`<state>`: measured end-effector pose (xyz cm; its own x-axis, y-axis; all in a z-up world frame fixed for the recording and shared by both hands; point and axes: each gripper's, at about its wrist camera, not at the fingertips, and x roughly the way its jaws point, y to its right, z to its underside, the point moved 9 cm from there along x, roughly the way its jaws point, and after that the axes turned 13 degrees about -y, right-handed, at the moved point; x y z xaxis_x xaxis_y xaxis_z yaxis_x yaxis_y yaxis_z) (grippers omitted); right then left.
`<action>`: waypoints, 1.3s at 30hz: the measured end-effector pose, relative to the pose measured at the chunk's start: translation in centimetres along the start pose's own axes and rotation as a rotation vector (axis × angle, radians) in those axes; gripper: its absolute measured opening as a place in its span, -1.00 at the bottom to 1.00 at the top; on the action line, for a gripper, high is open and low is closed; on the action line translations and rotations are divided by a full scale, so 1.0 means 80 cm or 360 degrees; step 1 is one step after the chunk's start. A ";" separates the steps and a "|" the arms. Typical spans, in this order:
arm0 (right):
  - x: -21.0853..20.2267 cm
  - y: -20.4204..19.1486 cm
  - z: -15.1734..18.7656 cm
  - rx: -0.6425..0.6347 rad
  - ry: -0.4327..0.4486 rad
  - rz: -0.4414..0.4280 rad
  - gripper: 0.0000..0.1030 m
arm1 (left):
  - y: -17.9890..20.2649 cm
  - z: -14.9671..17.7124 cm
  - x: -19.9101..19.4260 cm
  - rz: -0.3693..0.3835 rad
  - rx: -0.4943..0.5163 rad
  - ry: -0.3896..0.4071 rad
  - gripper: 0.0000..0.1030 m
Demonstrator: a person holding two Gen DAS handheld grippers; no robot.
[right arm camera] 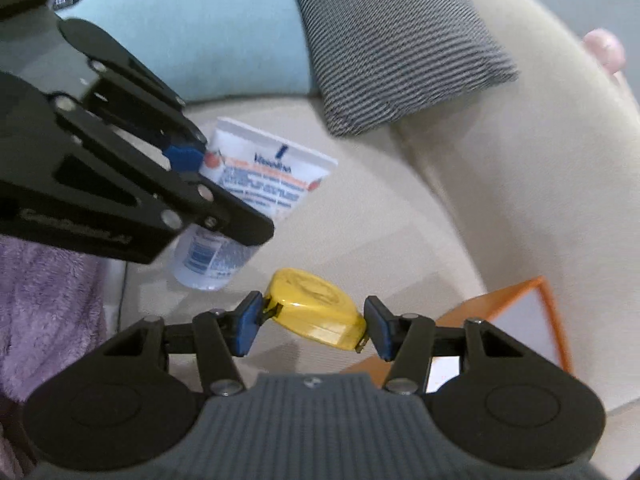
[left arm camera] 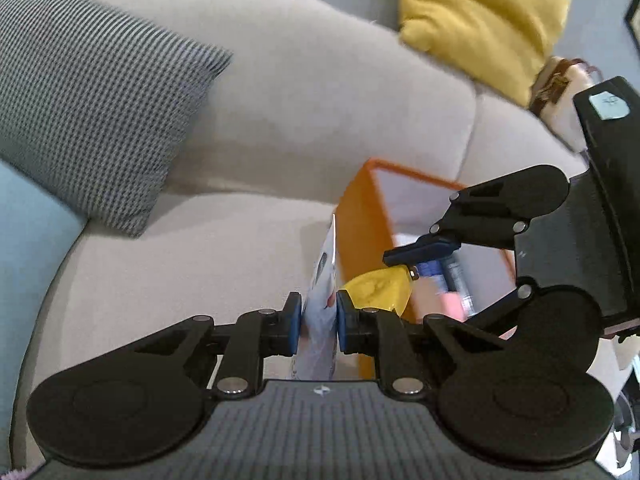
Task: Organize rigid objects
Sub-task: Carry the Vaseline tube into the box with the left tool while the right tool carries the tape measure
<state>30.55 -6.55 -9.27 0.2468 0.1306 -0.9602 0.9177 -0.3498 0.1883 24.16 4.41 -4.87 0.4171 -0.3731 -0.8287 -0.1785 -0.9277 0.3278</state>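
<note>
My left gripper [left arm camera: 318,324] is shut on a white lotion tube [left arm camera: 322,300], held edge-on above the sofa seat; the tube's printed face shows in the right wrist view [right arm camera: 264,176]. My right gripper [right arm camera: 312,324] is shut on a yellow tape measure [right arm camera: 316,312], which also shows in the left wrist view [left arm camera: 378,290] over the orange storage box [left arm camera: 360,240]. The box holds several items, among them a blue-labelled bottle [left arm camera: 448,272]. The box corner shows in the right wrist view [right arm camera: 520,304].
The beige sofa [left arm camera: 280,120] carries a grey checked cushion [left arm camera: 88,112], a yellow cushion [left arm camera: 480,16] and a light blue cushion [right arm camera: 192,24]. A purple fluffy blanket [right arm camera: 44,308] lies at the left. A bag [left arm camera: 560,88] sits at the right.
</note>
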 end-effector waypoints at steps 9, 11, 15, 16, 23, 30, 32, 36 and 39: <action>-0.061 0.068 0.064 0.0199 -0.0040 0.0112 0.10 | 0.093 -0.063 -0.004 0.0138 0.0219 0.0035 -0.62; -0.055 0.081 0.081 0.0234 -0.0077 0.0136 0.10 | 0.114 -0.073 0.002 0.0159 0.0280 0.0030 -0.62; -0.029 0.099 0.106 0.0292 -0.0146 0.0140 0.10 | 0.145 -0.088 0.032 0.0174 0.0365 -0.0015 -0.62; -0.020 0.102 0.109 0.0301 -0.0158 0.0136 0.10 | 0.149 -0.089 0.040 0.0178 0.0374 -0.0031 -0.62; 0.027 0.126 0.130 0.0380 -0.0184 0.0101 0.10 | 0.159 -0.101 0.101 0.0138 0.0424 -0.0162 -0.62; 0.079 0.149 0.133 0.0432 -0.0158 0.0018 0.10 | 0.148 -0.113 0.150 0.0095 0.0470 -0.0287 -0.62; 0.094 0.151 0.131 0.0428 -0.0158 0.0021 0.10 | 0.146 -0.118 0.163 0.0073 0.0480 -0.0318 -0.62; 0.111 0.165 0.132 0.0459 -0.0132 0.0043 0.10 | 0.143 -0.127 0.182 0.0041 0.0502 -0.0351 -0.62; 0.124 0.179 0.129 0.0520 -0.0110 0.0031 0.10 | 0.140 -0.132 0.195 0.0021 0.0505 -0.0376 -0.62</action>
<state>42.89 -19.85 -18.21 0.2311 0.0615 -0.9710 0.7620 -0.6320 0.1413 38.11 -11.90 -9.34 0.2028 -0.3377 -0.9191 -0.4646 -0.8595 0.2132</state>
